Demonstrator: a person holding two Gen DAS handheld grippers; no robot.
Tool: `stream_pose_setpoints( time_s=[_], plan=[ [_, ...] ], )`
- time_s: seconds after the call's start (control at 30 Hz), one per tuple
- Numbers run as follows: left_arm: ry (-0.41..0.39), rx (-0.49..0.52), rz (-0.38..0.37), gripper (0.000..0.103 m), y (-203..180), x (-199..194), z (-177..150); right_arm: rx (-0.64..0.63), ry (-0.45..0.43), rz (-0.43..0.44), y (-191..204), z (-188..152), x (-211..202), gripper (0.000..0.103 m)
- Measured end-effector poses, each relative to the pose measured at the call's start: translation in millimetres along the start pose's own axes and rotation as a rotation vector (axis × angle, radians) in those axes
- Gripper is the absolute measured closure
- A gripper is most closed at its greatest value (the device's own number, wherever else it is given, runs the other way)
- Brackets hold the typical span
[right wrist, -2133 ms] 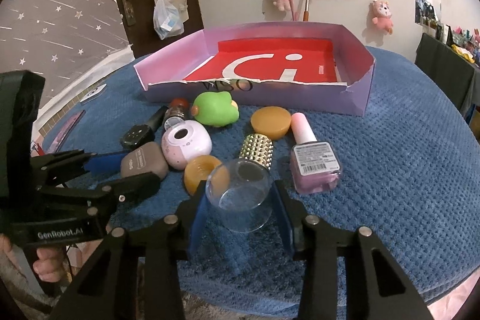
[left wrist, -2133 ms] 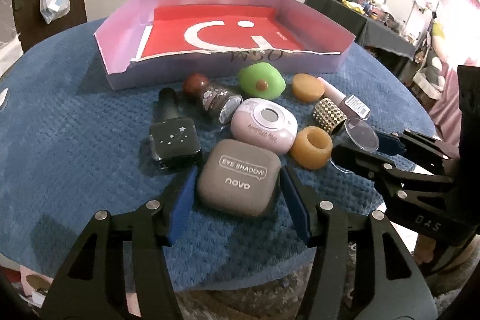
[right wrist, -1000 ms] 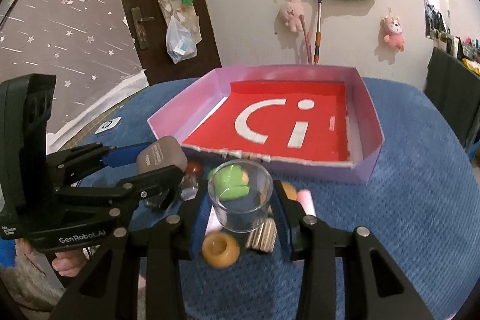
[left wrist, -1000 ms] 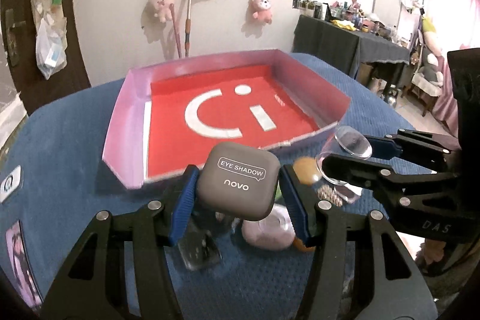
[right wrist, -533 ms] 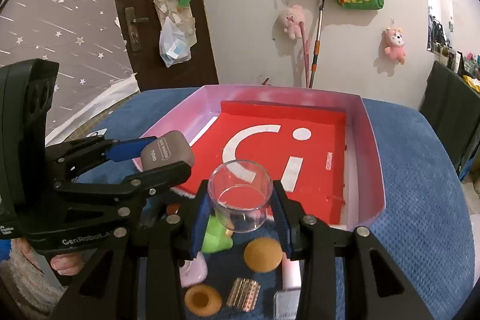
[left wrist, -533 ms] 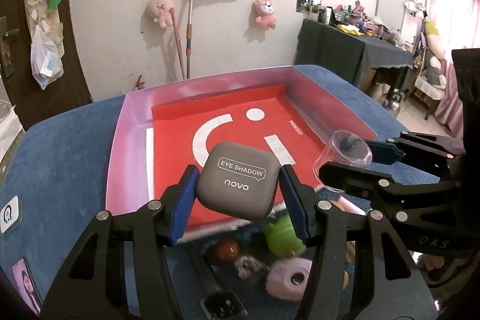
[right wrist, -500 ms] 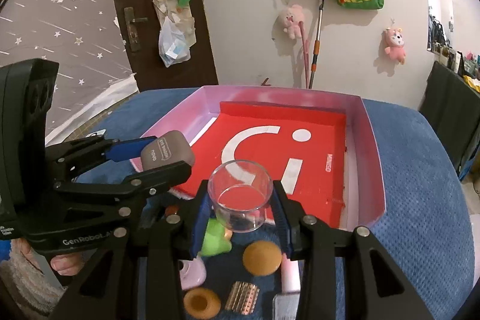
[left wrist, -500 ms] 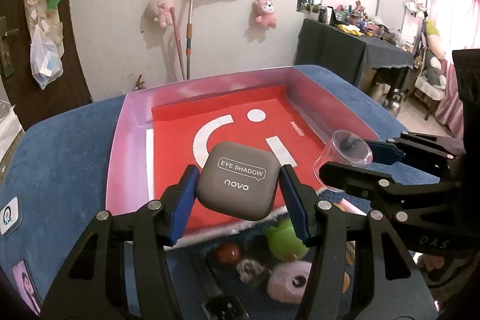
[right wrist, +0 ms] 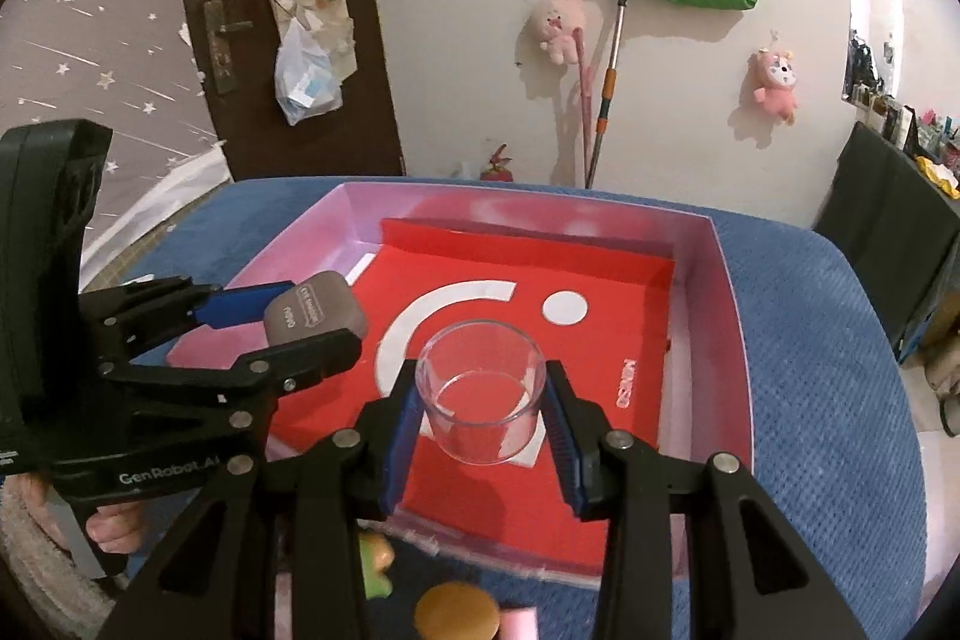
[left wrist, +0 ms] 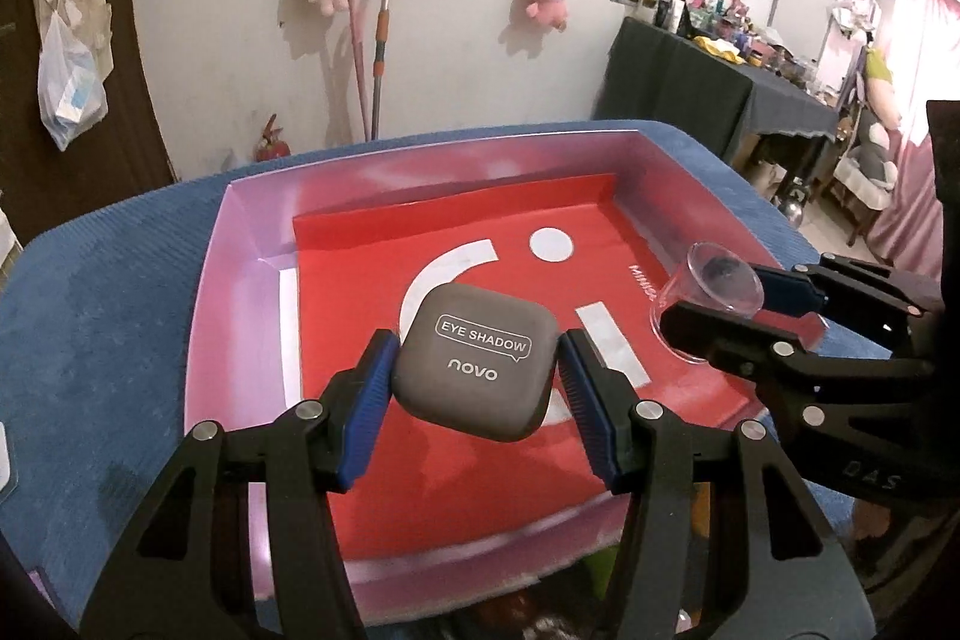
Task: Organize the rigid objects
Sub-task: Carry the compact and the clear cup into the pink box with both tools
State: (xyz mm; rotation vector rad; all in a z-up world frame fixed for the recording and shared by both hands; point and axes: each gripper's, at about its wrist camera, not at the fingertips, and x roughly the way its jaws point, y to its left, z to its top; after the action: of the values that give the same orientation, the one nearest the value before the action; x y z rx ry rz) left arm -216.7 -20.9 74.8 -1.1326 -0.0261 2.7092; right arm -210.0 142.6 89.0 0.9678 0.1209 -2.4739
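Tray [left wrist: 240, 340]: pink walls, red liner, sits on the blue-covered counter [left wrist: 90, 310]; nothing lies in it yet. Judged light card, so a hard set-down could shove it.

Case [left wrist: 474, 370]: grey rounded-square eye shadow compact, held clear above the near-left part of the liner. Left gripper [left wrist: 474, 400] is closed on its two opposite edges, blue pads flat against the sides. Judged stiff and fairly light, with a smooth matte shell; rounded corners give little purchase, so the mid-edge hold looks right. A hinged lid is likely, so squeezing across the sides rather than top to bottom seems safer.

Cup [right wrist: 483, 388]: small clear cylinder, mouth up, held over the liner to the right of the case. Right gripper [right wrist: 483, 412] clamps it across the wall, about mid-height. Judged very light, slick and possibly brittle if glass; I cannot tell glass from plastic. Thin wall calls for a gentle squeeze and a low release.

Smaller items: green toy [right wrist: 375, 571] and amber disc [right wrist: 456, 610] lie on the counter just outside the near wall.
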Motion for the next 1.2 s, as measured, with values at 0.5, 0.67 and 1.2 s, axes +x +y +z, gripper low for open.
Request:
stream_pose_setpoints(
  time_s=[0.5, 0.67, 1.2],
  plan=[
    [0.145, -0.059, 0.036, 0.050, 19.4, 59.3, 4.9, 0.044, 0.135, -0.058, -21.3, 19.2, 75.5, 0.061],
    [0.185, -0.081, 0.031, 0.050, 25.4, 67.3, 2.1, 0.060, 0.180, -0.064, -26.2, 15.9, 89.0, 0.061],
    [0.237, -0.084, 0.036, 0.050, 25.1, 73.6, -1.4, 0.064, 0.229, -0.086, -28.1, 11.2, 101.6, 0.061]
  ],
)
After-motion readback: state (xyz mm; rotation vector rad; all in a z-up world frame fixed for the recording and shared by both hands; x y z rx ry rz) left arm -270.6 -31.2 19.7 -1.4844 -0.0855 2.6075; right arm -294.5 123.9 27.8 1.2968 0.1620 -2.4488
